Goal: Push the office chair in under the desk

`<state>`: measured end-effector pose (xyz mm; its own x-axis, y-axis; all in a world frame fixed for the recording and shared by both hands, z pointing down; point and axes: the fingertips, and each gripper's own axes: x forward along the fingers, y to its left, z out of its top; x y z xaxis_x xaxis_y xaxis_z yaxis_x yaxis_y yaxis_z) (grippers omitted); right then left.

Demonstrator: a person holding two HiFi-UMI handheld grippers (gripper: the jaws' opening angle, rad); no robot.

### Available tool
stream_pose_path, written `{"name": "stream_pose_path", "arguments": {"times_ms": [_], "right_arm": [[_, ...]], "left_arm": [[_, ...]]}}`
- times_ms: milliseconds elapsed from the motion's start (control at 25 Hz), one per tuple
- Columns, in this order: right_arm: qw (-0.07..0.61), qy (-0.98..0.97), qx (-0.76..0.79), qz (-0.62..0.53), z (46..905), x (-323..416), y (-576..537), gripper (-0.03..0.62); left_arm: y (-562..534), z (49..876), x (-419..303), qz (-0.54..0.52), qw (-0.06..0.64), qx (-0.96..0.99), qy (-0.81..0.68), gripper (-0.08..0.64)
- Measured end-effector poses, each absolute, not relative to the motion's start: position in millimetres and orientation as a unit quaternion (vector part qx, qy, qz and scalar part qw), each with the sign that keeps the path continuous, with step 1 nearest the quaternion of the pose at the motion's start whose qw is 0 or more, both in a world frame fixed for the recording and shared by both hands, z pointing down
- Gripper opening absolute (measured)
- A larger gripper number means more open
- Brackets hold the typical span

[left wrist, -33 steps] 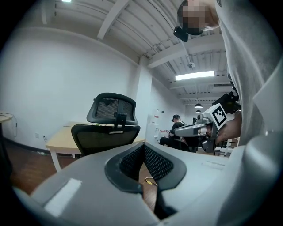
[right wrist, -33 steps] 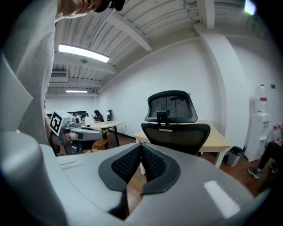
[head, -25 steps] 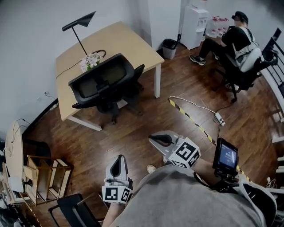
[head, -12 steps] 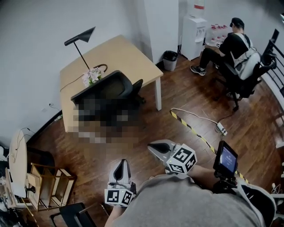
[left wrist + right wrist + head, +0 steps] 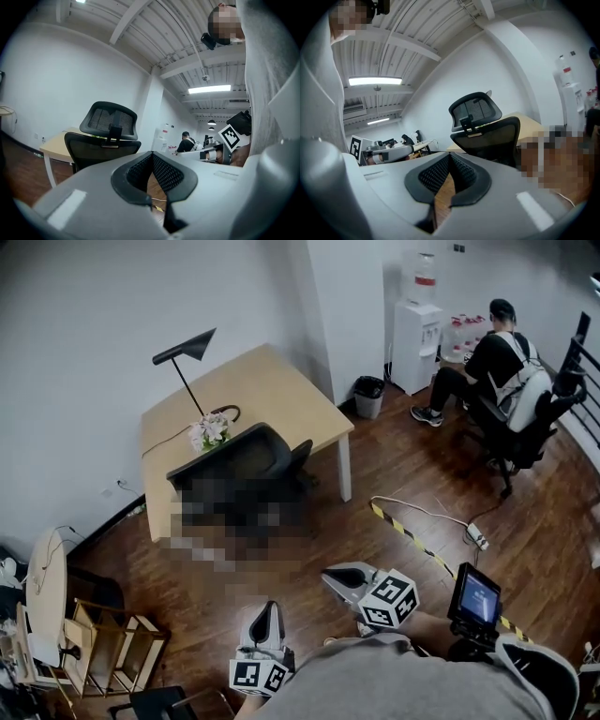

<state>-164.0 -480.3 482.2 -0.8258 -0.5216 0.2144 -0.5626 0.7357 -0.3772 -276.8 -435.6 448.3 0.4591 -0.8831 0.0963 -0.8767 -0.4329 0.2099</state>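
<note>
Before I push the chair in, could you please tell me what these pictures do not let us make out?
- Office chair seat and base: head view, under a blurred patch; whether the seat is beneath the desk cannot be told.
- Chair below its backrest: left gripper view, behind the left gripper.
- Area right of the chair: right gripper view, blurred patch.
- Items beside the water dispenser: head view, too small.
</note>
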Motion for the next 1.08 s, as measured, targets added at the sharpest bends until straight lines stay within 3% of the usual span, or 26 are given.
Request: {"name": "stream_pose_path", "arguments": {"times_ms": [1080], "right_arm": [[0.057,-0.934,0.294,0.195,478.2,-180.2,-479.7,0.005]], "left_arm": [[-432.3,459.3,-289.5,-0.024,0.126,0.845,-0.520,0.002]]}}
